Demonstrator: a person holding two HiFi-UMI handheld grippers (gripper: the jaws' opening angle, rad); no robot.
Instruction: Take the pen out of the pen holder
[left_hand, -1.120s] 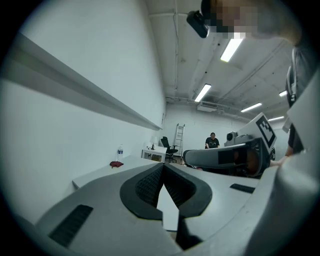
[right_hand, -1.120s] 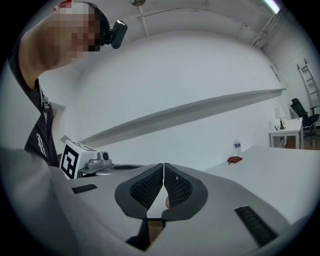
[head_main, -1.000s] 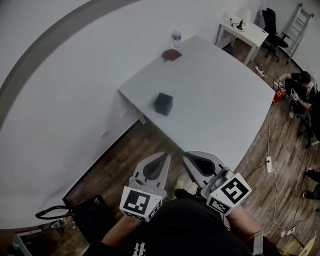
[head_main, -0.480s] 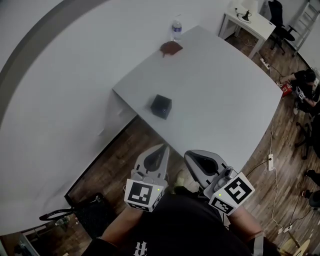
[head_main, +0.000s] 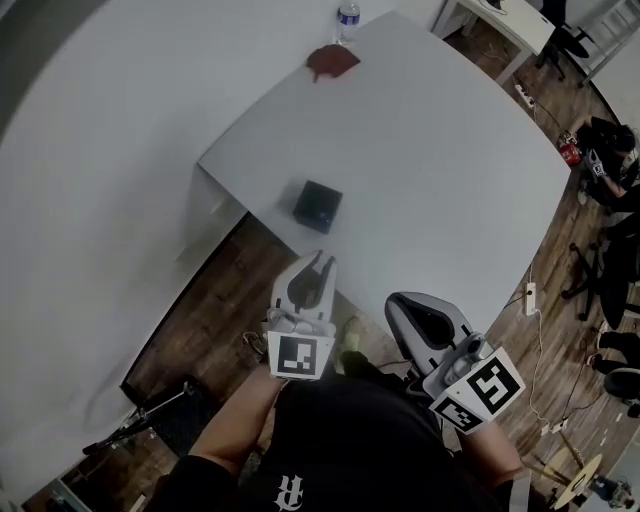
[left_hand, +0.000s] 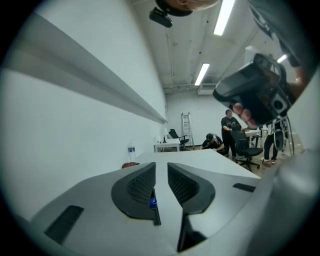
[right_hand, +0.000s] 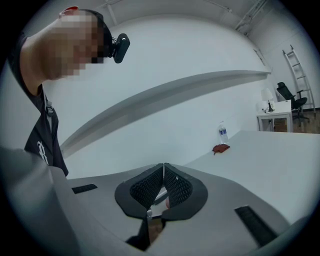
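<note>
Grey left hand-held gripper (left_hand: 161, 165) has just cracked open, empty.

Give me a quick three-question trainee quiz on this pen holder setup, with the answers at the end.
1. True or false: the pen holder stands at the far end of the table, right beside the water bottle.
2. Which one shows a gap between its jaws? A) left gripper B) right gripper C) neither
3. What lies on the table near the water bottle?

Key
1. False: it stands by the table's near edge, just ahead of the left gripper.
2. A: its jaws have just been opening, with nothing between them; the right gripper's jaws meet.
3. A crumpled reddish-brown thing.
</note>
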